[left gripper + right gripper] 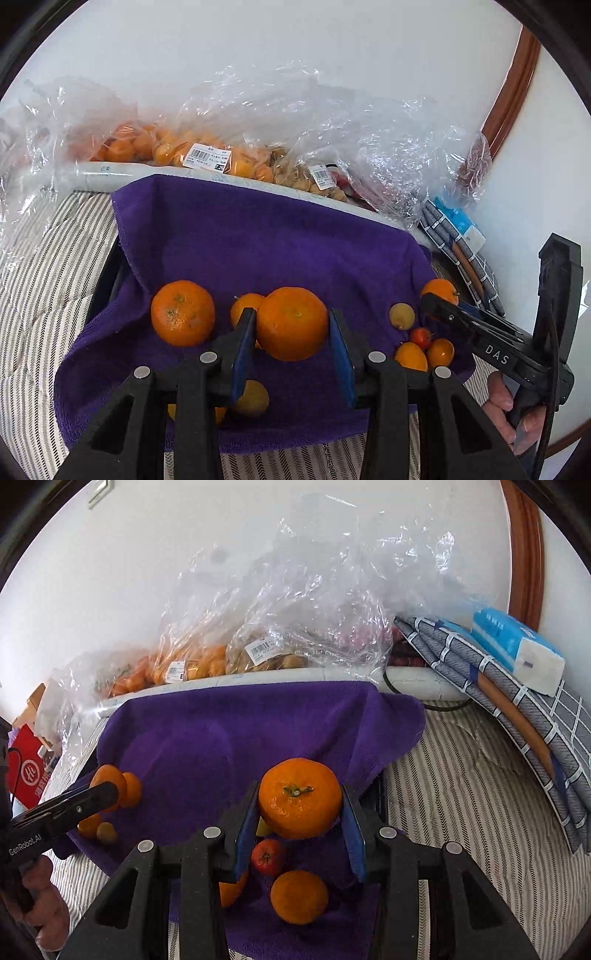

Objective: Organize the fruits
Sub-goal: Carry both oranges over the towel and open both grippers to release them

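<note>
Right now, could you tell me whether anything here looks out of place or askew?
Nothing looks damaged or spilled. The purple towel lies rumpled and skewed, and a small red fruit sits among the oranges on it.

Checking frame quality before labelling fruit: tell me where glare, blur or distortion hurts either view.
Left wrist view: fisheye bends the table edge; the plastic bags glint; the orange in the left claw is sharp.
Right wrist view: dark corners, bent lines; the bags shine; the right claw holds a crisp orange.
</note>
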Demonstrator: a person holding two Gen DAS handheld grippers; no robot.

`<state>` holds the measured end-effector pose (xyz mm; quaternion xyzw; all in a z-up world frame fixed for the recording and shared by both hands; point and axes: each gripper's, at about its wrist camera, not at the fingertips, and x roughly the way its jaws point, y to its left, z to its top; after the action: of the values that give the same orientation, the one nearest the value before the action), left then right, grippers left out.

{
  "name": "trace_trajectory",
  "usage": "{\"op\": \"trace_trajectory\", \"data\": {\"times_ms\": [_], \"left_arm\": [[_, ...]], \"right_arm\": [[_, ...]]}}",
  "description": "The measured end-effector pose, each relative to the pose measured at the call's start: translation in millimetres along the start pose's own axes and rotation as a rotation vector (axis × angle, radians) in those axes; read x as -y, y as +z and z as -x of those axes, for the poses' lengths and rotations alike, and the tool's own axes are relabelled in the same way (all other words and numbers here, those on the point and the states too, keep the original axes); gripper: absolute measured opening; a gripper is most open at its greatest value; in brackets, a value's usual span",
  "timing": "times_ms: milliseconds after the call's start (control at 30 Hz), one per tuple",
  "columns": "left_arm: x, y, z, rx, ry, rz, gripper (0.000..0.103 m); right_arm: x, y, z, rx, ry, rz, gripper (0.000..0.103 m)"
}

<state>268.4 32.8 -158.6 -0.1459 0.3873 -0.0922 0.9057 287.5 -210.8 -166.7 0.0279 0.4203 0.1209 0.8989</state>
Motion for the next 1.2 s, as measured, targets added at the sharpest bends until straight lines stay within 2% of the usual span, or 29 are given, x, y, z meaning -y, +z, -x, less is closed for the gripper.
{"op": "trace_trajectory", "data": {"times_ms": [433,567,700,800,867,933,1067,1200], "left_arm": [[6.2,-6.5,-5.6,0.006,-0.070,-0.003,0.037],[12.7,-9.9,-6.2,0.028,-0.040,-0.043,0.037],[14.4,-11.3,-8.0,0.015,-0.054,-0.045,0.037],[17.7,-13.4,-9.2,0.021,-0.028,-0.066,0.037],[18.1,-14.4,-8.8,0.024,-0.033,-0.068,0.039],[17.9,-14.1,-7.0,0.030,-0.045,-0.064,0.046],[16.8,-13.8,0.4,0.065,-0.051,-0.061,0.051],[16.0,-12.8,6.1,0.086,-0.037,-0.058,0.056]], "right_arm": [[-1.1,-2.7,-10.3,-0.022,-0.012,0.010,0.042],[-0.4,-3.5,-10.2,-0.021,-0.011,0.010,0.043],[1.1,-5.4,-10.0,-0.018,-0.022,0.016,0.043],[1.7,-8.1,-7.9,-0.011,-0.017,0.019,0.043],[1.0,-8.7,-6.6,-0.006,-0.019,0.027,0.043],[0.2,-9.1,-4.4,0.005,-0.020,0.031,0.044],[-1.6,-8.9,4.0,0.045,-0.019,0.037,0.054],[-4.5,-8.8,15.3,0.087,-0.030,0.049,0.060]]}}
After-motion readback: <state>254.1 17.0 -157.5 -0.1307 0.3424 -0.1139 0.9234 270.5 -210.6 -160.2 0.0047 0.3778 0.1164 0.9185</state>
